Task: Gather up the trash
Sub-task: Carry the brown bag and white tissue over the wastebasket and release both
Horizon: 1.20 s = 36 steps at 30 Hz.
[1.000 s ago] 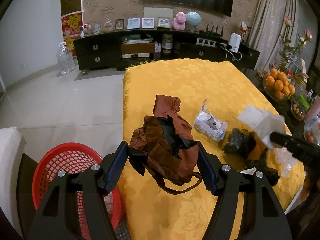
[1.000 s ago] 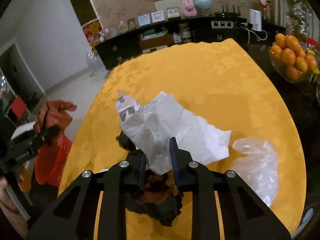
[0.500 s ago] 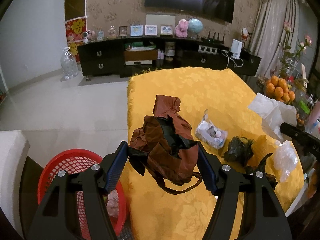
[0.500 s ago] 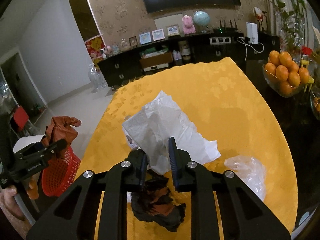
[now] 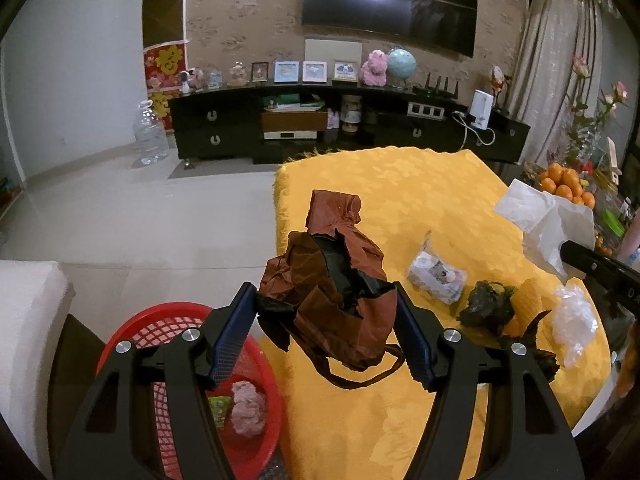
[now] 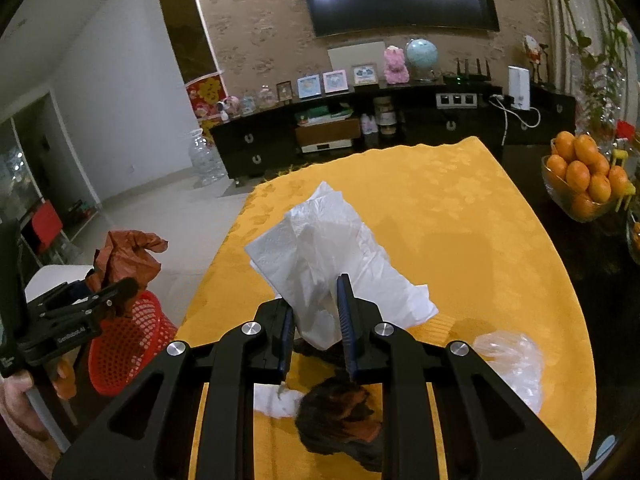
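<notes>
The left gripper (image 5: 326,334) holds a brown bag (image 5: 334,276) tight between its fingers, up over the desk (image 5: 400,184) edge, beside the red basket (image 5: 180,320); the right gripper (image 6: 316,320) pinches a white tissue (image 6: 328,248) above the desk; a clear bag (image 6: 516,364) and dark scraps (image 5: 486,306) lie below.

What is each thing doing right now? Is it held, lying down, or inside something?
Left claw: shut on brown bag.
Crumpled brown plastic bag: held up.
Right claw: shut on white tissue.
White paper tissue: held up.
Red mesh basket: holds some trash.
Clear plastic wrapper: lying on yellow tablecloth.
</notes>
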Tool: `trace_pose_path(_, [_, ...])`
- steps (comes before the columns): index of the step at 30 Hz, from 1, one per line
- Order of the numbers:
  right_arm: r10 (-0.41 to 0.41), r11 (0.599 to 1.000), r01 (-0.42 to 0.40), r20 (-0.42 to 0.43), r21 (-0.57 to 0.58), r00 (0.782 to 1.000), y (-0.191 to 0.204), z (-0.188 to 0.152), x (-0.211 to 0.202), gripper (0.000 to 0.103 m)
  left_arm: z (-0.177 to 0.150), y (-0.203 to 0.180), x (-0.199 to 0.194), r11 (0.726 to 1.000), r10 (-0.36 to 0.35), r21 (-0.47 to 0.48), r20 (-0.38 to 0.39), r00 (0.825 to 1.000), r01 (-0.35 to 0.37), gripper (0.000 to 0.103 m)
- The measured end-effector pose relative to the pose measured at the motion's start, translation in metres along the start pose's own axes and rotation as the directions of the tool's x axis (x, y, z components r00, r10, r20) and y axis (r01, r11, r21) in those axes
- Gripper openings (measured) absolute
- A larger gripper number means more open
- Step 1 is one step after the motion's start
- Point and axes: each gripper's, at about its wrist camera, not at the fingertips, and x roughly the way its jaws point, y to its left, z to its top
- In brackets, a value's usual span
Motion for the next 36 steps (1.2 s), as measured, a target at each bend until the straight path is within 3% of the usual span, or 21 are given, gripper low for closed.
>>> trace_pose_path(23, [0.104, 0.986, -0.107, -0.029, -0.131, 0.994, 0.090, 0.009, 0.027, 0.020, -0.006, 0.070, -0.043, 0.990, 0.109, -0.095, 0.052, 0.993, -0.104, 0.064])
trace_pose_path(36, [0.219, 0.946, -0.233, -0.085, -0.226, 0.972, 0.165, 0.019, 0.041, 0.020, -0.013, 0.117, -0.065, 0.971, 0.185, -0.167, 0.063, 0.981, -0.172, 0.064])
